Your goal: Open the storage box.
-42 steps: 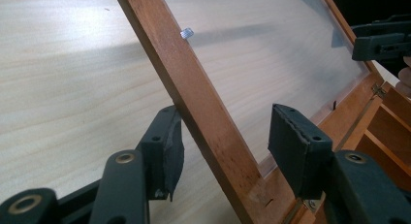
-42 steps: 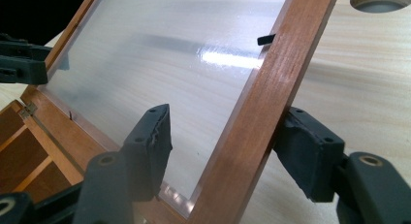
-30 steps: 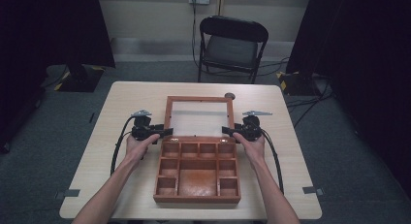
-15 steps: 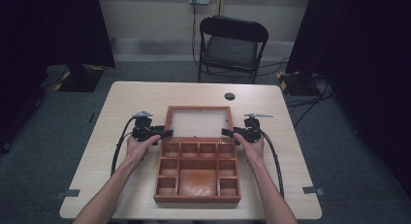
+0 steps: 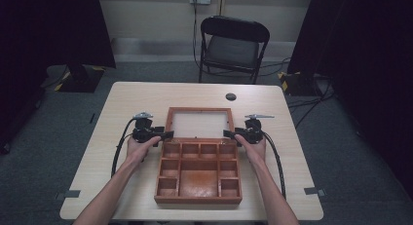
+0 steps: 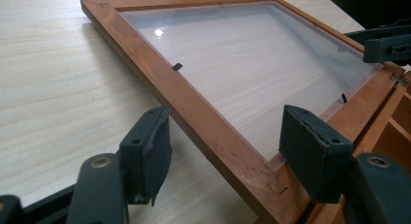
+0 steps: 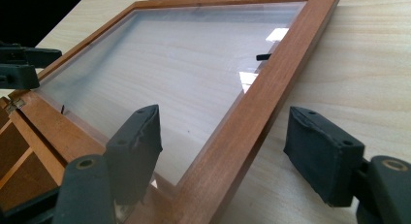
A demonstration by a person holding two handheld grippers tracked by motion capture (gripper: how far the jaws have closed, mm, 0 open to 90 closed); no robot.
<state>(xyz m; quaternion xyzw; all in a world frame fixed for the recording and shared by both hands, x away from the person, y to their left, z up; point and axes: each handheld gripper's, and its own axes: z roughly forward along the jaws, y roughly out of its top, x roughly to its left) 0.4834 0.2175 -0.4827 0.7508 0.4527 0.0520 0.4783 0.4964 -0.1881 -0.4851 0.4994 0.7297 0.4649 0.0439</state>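
Note:
A wooden compartment box (image 5: pixel 198 199) lies open at the table's near middle. Its hinged lid (image 5: pixel 198 109), a wooden frame around a clear pane, lies folded back flat on the table behind it. My left gripper (image 5: pixel 168 134) is at the lid's left rail (image 6: pixel 194 112), my right gripper (image 5: pixel 228 133) at its right rail (image 7: pixel 252 103). The jaws of the left gripper (image 6: pixel 225 141) straddle the rail without touching it, and so do those of the right gripper (image 7: pixel 228 146). Both pairs of jaws have just been opening. Each gripper view shows the other gripper across the pane.
A small black round disc (image 5: pixel 231 96) sits on the table (image 5: pixel 122 108) behind the lid. A black folding chair (image 5: pixel 234 45) stands beyond the far edge. Cables trail from both grippers toward the near edge. Bare tabletop lies left and right of the box.
The lid has swung back from a raised tilt to lie flat on the table. Both hands stay at its sides, and the jaws stand wider off the rails.

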